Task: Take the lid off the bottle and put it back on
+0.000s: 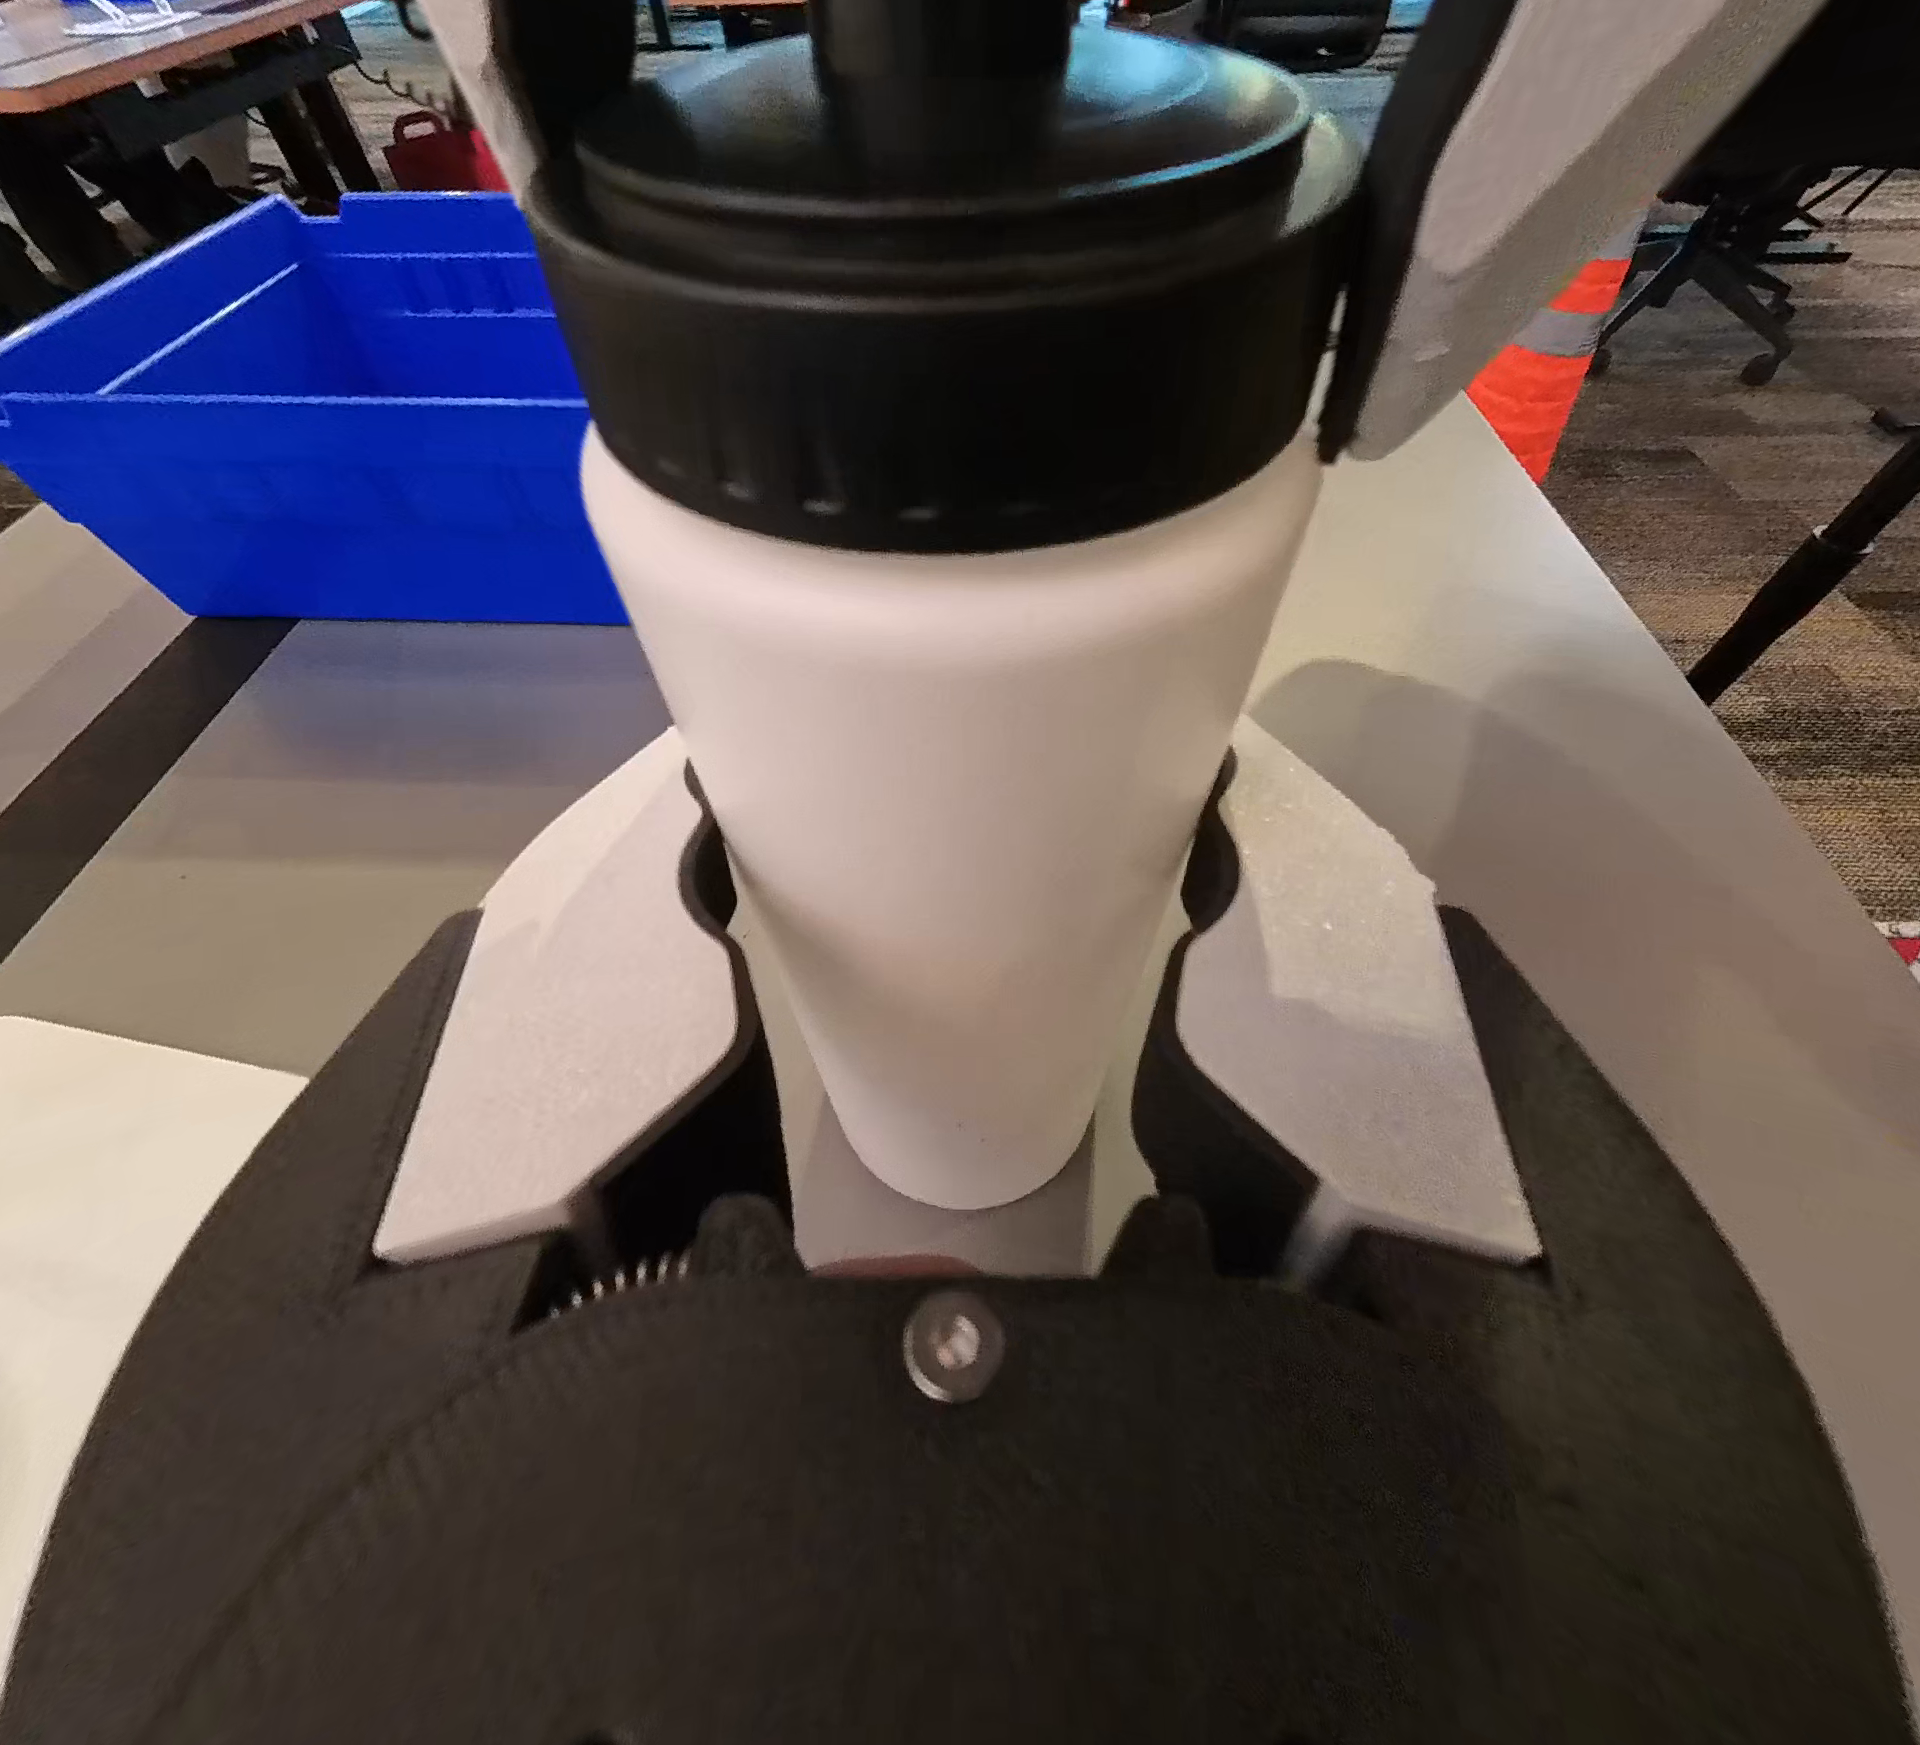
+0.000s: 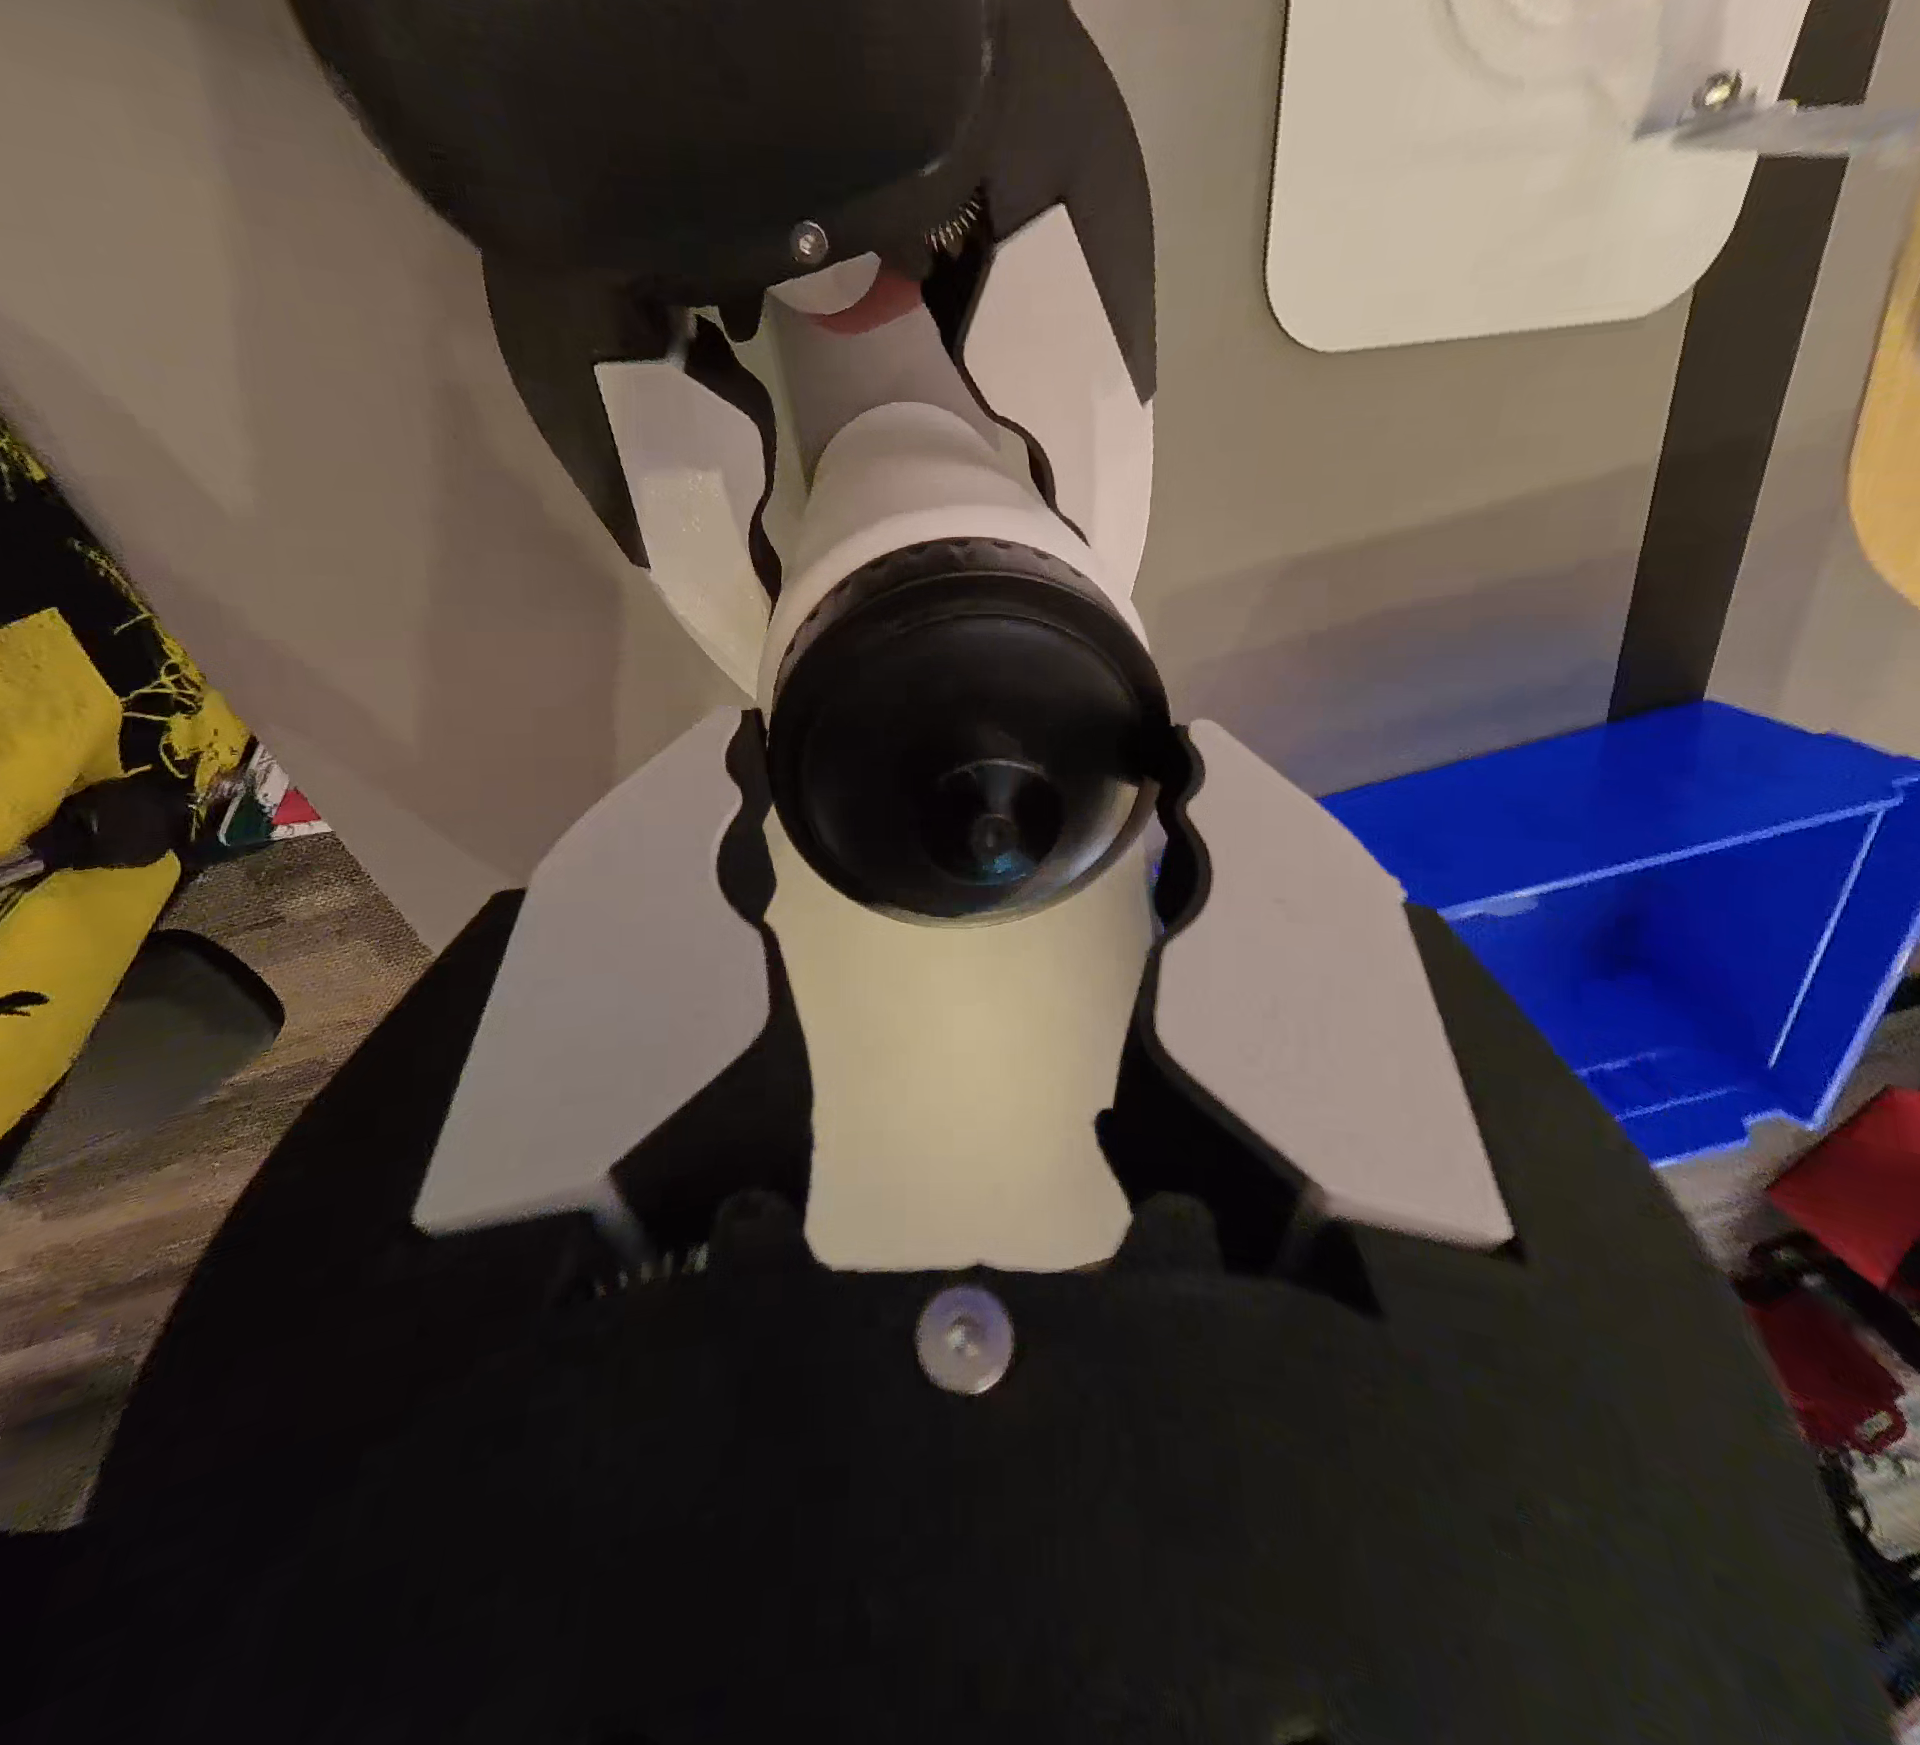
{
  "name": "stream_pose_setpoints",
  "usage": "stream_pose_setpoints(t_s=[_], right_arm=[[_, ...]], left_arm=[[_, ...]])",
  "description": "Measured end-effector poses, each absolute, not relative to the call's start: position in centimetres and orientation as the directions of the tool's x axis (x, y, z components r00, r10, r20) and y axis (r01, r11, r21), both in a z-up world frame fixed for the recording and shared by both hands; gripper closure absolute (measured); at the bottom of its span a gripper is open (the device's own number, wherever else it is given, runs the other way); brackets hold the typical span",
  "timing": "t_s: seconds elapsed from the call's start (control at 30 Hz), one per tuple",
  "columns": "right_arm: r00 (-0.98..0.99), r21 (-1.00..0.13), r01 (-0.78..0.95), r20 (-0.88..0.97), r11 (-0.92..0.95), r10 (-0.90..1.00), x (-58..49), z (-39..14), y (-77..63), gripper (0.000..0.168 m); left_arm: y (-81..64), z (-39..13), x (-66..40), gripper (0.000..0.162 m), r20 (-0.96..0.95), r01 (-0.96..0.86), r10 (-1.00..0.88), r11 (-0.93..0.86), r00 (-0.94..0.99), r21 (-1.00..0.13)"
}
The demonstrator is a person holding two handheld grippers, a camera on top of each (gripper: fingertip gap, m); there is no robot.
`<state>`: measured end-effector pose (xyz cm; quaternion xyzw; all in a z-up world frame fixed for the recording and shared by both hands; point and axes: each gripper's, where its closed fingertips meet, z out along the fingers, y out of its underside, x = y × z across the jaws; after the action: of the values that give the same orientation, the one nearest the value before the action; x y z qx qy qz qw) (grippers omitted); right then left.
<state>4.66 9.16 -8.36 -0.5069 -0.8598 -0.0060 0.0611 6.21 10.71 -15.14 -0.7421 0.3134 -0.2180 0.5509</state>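
Left wrist view: my left gripper clamps the white bottle mid-body, upright over the table. If that hold is weak, I expect the bottle to spin with the lid.

Right wrist view: my right gripper pinches the lid from above; a shallow bite may slip off its ribs.

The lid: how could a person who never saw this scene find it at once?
Start at the grey table with the blue bin. Above it stands a white bottle; the lid is its wide, ridged black top with a spout, the only black part of it.
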Motion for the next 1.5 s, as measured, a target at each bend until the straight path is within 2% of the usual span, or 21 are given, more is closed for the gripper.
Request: stream_pose_setpoints(t_s=[0.1, 0.13, 0.17, 0.27, 0.33, 0.37, 0.43, 0.53, 0.63, 0.73, 0.8, 0.87, 1.0, 1.1, 1.2, 1.27, 1.37, 1.4, 1.43, 1.47, 1.5], right_arm=[[-0.553, -0.029, 0.829, 0.105, 0.558, 0.827, 4.9, -8.4, 9.1, 0.091], [-0.590, -0.034, 0.802, 0.110, 0.597, 0.800, 4.8, -8.4, 9.2, 0.076], [-0.627, -0.035, 0.772, 0.123, 0.635, 0.769, 4.6, -8.3, 9.3, 0.069], [-0.730, -0.046, 0.672, 0.126, 0.739, 0.672, 4.5, -8.2, 9.2, 0.074], [-0.754, -0.051, 0.648, 0.098, 0.760, 0.649, 4.5, -8.3, 9.0, 0.095], [-0.753, -0.057, 0.649, 0.092, 0.759, 0.651, 4.5, -8.4, 9.0, 0.095], [-0.713, -0.076, 0.692, 0.084, 0.718, 0.697, 4.4, -8.4, 8.9, 0.095], [-0.535, -0.134, 0.834, 0.044, 0.536, 0.844, 3.8, -8.3, 8.5, 0.097], [-0.479, -0.160, 0.863, 0.043, 0.479, 0.877, 3.8, -8.2, 8.4, 0.098], [-0.573, -0.142, 0.805, 0.067, 0.576, 0.817, 3.9, -8.2, 8.4, 0.096], [-0.625, -0.130, 0.761, 0.120, 0.636, 0.772, 3.7, -7.9, 8.9, 0.081], [-0.685, -0.120, 0.703, 0.152, 0.701, 0.712, 3.5, -7.5, 9.0, 0.078], [-0.758, -0.076, 0.642, 0.083, 0.763, 0.646, 4.6, -8.0, 8.6, 0.097], [-0.708, -0.088, 0.696, 0.079, 0.713, 0.702, 4.6, -8.1, 8.6, 0.097], [-0.521, -0.141, 0.844, 0.019, 0.518, 0.854, 4.0, -7.9, 8.3, 0.101], [-0.448, -0.159, 0.882, 0.014, 0.445, 0.894, 3.7, -7.9, 8.3, 0.104], [-0.454, -0.152, 0.879, 0.027, 0.452, 0.891, 3.8, -7.9, 8.2, 0.104], [-0.493, -0.144, 0.859, 0.024, 0.491, 0.870, 3.9, -7.9, 8.0, 0.097], [-0.530, -0.138, 0.837, 0.039, 0.529, 0.847, 4.0, -7.9, 8.1, 0.076], [-0.565, -0.129, 0.811, 0.081, 0.571, 0.821, 4.0, -7.9, 8.5, 0.064], [-0.599, -0.116, 0.784, 0.115, 0.609, 0.793, 4.1, -7.8, 8.9, 0.061]], left_arm=[[10.7, -15.1, 6.3, 0.076, -0.022, -0.227, -0.706, -0.196, 0.707, -0.954], [10.7, -15.1, 6.3, 0.076, -0.022, -0.226, -0.707, -0.196, 0.707, -0.954], [10.7, -15.1, 6.3, 0.076, -0.023, -0.227, -0.706, -0.196, 0.707, -0.954], [10.7, -15.1, 6.4, 0.076, -0.022, -0.225, -0.707, -0.196, 0.707, -0.955], [10.7, -15.1, 6.4, 0.076, -0.021, -0.225, -0.706, -0.196, 0.708, -0.954], [10.7, -15.1, 6.3, 0.076, -0.020, -0.223, -0.706, -0.197, 0.708, -0.955], [10.7, -15.1, 6.3, 0.076, -0.016, -0.219, -0.707, -0.197, 0.707, -0.956], [10.6, -15.1, 6.3, 0.076, -0.016, -0.220, -0.708, -0.198, 0.706, -0.955], [10.6, -15.1, 6.5, 0.076, -0.021, -0.226, -0.711, -0.196, 0.703, -0.954], [10.6, -15.1, 6.5, 0.076, -0.020, -0.225, -0.712, -0.196, 0.702, -0.955], [10.5, -15.1, 6.5, 0.076, -0.019, -0.224, -0.712, -0.195, 0.702, -0.955], [10.6, -15.1, 6.6, 0.076, -0.020, -0.224, -0.712, -0.194, 0.702, -0.955], [10.6, -15.1, 6.7, 0.076, -0.020, -0.223, -0.713, -0.193, 0.701, -0.955], [10.7, -15.1, 6.7, 0.076, -0.019, -0.223, -0.715, -0.192, 0.699, -0.956], [10.6, -15.1, 6.9, 0.076, -0.022, -0.229, -0.718, -0.192, 0.696, -0.954], [10.6, -15.1, 6.9, 0.076, -0.022, -0.228, -0.718, -0.192, 0.696, -0.955], [10.6, -15.1, 7.0, 0.076, -0.023, -0.229, -0.718, -0.191, 0.696, -0.955], [10.6, -15.1, 6.9, 0.076, -0.022, -0.229, -0.718, -0.192, 0.696, -0.955], [10.6, -15.1, 6.9, 0.076, -0.021, -0.227, -0.718, -0.191, 0.695, -0.955], [10.6, -15.1, 6.9, 0.076, -0.021, -0.226, -0.718, -0.191, 0.695, -0.955], [10.6, -15.1, 6.9, 0.076, -0.021, -0.226, -0.718, -0.191, 0.695, -0.955]])
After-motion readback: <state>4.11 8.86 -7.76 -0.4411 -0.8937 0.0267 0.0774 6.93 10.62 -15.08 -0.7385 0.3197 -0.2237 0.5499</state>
